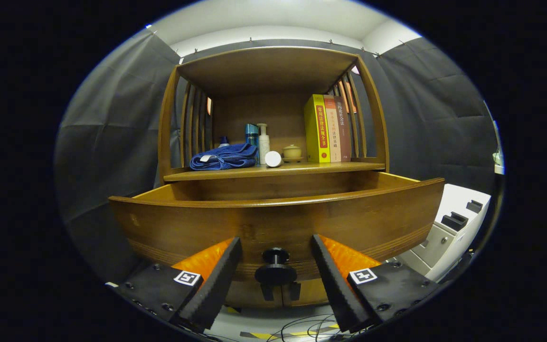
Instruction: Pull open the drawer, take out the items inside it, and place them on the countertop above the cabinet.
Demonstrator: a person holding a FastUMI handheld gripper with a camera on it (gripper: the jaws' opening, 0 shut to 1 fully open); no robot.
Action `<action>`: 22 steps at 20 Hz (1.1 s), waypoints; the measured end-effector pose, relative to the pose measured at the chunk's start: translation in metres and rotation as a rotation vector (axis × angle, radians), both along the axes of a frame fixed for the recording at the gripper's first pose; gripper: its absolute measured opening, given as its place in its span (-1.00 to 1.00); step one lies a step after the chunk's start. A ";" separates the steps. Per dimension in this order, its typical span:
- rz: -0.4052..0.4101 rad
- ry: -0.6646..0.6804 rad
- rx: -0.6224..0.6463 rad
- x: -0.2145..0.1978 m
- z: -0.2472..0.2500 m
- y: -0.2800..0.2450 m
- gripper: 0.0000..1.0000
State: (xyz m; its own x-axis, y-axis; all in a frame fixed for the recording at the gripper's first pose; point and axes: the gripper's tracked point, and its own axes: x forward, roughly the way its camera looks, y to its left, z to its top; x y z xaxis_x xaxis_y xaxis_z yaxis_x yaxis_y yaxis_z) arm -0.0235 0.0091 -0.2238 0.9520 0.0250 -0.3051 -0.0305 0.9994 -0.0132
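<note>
We see one wooden cabinet (273, 142) ahead of us, and its one drawer (278, 223) stands pulled out toward us, the curved front panel filling the space just beyond the tool (276, 249). From this low angle we cannot tell what lies inside the drawer. Above it runs the desk (349, 166), the flat wooden top under the cabinet's open shelf space.

On that desk we count three books (326, 128) standing upright together to the right, one yellow and two in red and brown covers. To the left lies one folded blue towel (225, 156). Between towel and books we count two upright bottles (258, 140), one blue and one white, then one white round jar (273, 159) lying on its side near the front edge, and one small tan pot (292, 152) with a lid just beside it.

The drawer's one black knob (276, 266) sits between the two fingers (216, 280), apart from both. The tool is spread wide and grips nothing.

To the right stands one white unit (449, 228) with dark handles.
</note>
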 end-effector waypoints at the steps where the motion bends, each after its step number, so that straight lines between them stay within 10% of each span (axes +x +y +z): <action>1: 0.001 0.004 -0.004 0.003 0.000 0.000 0.96; 22: -0.006 0.031 0.003 0.113 -0.014 0.004 0.97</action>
